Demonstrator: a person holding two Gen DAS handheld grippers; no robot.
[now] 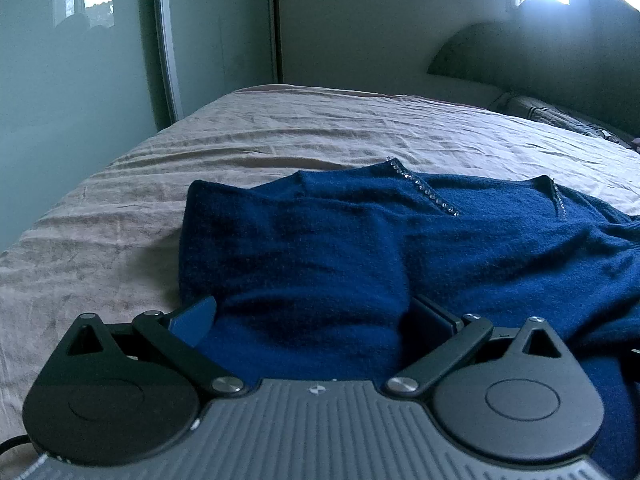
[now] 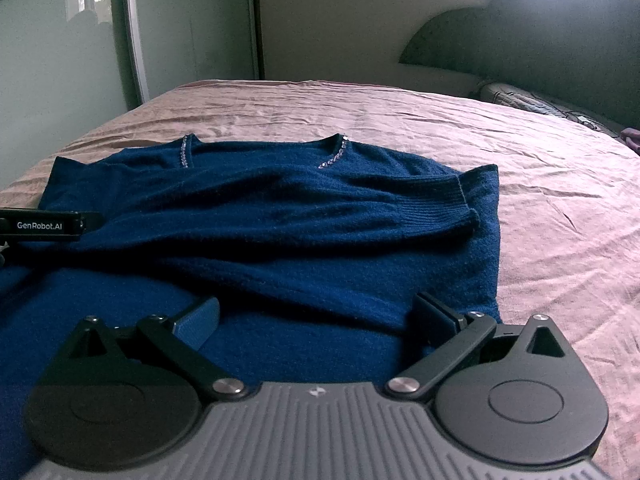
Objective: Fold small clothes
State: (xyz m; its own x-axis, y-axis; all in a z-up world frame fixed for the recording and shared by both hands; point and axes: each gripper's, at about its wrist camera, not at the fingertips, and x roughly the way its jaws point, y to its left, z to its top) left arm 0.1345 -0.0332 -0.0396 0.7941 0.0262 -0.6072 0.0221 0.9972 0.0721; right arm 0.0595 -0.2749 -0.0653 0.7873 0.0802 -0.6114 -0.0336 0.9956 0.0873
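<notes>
At the near hem, my left tongs (image 1: 312,312) and right tongs (image 2: 316,312) gape wide, empty, over the blue sweater (image 2: 280,216) spread on the pink bedsheet (image 2: 540,168); a shallow pinch could catch one layer and drag the folded-in sleeve (image 2: 432,200) loose.
</notes>
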